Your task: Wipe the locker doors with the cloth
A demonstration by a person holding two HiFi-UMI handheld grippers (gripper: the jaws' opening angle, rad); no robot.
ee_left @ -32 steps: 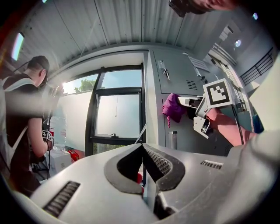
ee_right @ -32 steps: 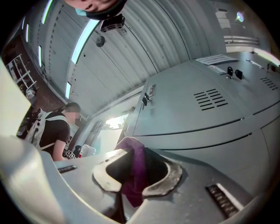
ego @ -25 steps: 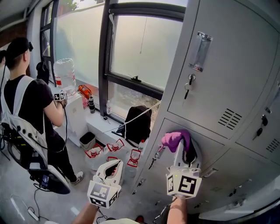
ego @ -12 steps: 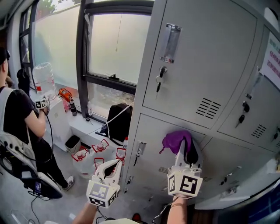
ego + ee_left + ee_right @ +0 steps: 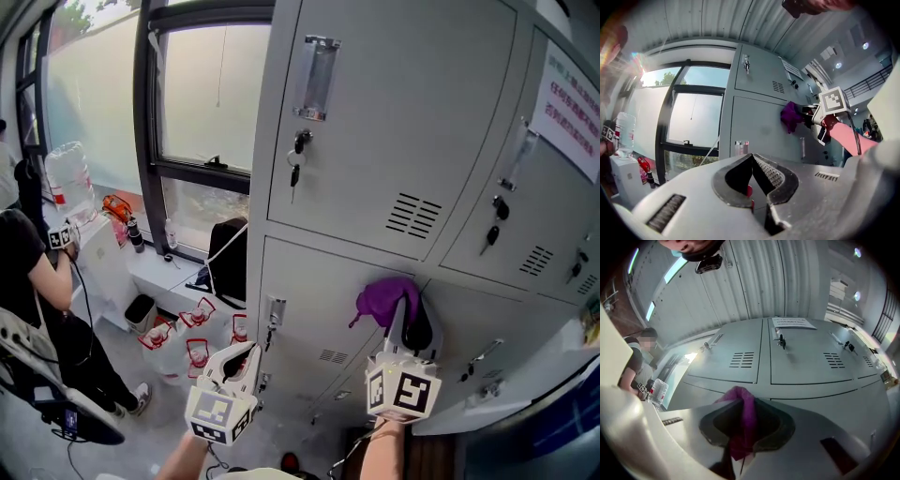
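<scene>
While the right tongs pinch one soft, crumpled purple cloth against the smooth grey metal door just ahead, the left tongs hang lower beside them, pressed together, empty. Farther up, louvred doors carry keys; leftward, one window and one person.

Noted right gripper raised, purple cloth bunched at its tip and touching the lower door, just below the upper door. Noted left gripper lower, well apart from the lockers, above red-and-white items on the floor. Logged keys hanging in the upper door's lock, window to the left, person at far left beside a water jug.
</scene>
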